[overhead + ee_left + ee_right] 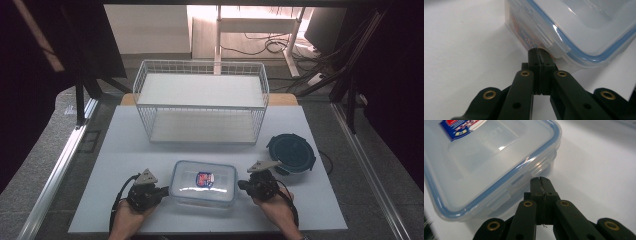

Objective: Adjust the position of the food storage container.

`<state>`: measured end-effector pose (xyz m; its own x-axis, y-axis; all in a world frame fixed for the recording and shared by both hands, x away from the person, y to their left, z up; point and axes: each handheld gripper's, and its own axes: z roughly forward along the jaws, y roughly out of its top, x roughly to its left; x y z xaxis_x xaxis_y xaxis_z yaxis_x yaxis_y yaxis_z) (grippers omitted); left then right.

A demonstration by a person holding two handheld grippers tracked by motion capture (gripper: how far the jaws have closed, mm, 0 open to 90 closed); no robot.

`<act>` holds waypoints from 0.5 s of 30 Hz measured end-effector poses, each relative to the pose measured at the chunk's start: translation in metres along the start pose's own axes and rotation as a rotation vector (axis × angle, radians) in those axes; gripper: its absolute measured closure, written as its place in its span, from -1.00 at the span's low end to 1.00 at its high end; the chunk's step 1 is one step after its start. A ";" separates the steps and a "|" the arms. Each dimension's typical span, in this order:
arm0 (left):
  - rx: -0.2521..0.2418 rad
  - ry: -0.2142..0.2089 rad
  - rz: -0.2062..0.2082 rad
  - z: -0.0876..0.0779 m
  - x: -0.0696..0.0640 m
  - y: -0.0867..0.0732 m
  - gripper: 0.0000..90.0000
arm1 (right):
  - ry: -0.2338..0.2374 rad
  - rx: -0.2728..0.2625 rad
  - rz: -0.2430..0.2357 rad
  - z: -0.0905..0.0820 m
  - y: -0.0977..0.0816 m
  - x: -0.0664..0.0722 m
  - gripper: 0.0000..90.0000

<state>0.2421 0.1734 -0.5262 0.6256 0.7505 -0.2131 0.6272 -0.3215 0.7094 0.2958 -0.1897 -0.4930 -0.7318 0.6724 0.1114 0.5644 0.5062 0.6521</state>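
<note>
High view: clear lidded box (203,183) sits between left gripper (162,190) at nine o'clock and right gripper (241,185) at three, jaws pressed together, empty; bare surface (125,145) at twelve.

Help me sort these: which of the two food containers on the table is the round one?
The dark teal container, right of the right gripper. The clear rectangular container with a blue seal lies between both grippers.

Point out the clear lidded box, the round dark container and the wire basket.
clear lidded box (203,182), high view, on its lid
round dark container (291,153), high view, centre of its lid
wire basket (201,107), high view, front top rim
</note>
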 end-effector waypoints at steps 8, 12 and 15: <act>-0.011 0.000 -0.016 0.007 0.004 0.007 1.00 | -0.017 -0.006 0.033 0.010 0.011 -0.017 0.99; -0.014 -0.004 -0.009 0.006 0.005 0.006 0.98 | -0.025 -0.006 0.012 0.009 0.010 -0.014 0.98; -0.021 0.010 0.005 0.002 0.005 0.004 0.83 | -0.033 -0.021 -0.011 0.005 0.008 -0.013 0.98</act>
<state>0.2486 0.1746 -0.5258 0.6243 0.7544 -0.2028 0.6141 -0.3134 0.7244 0.3116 -0.1914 -0.4932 -0.7246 0.6845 0.0802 0.5484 0.5022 0.6687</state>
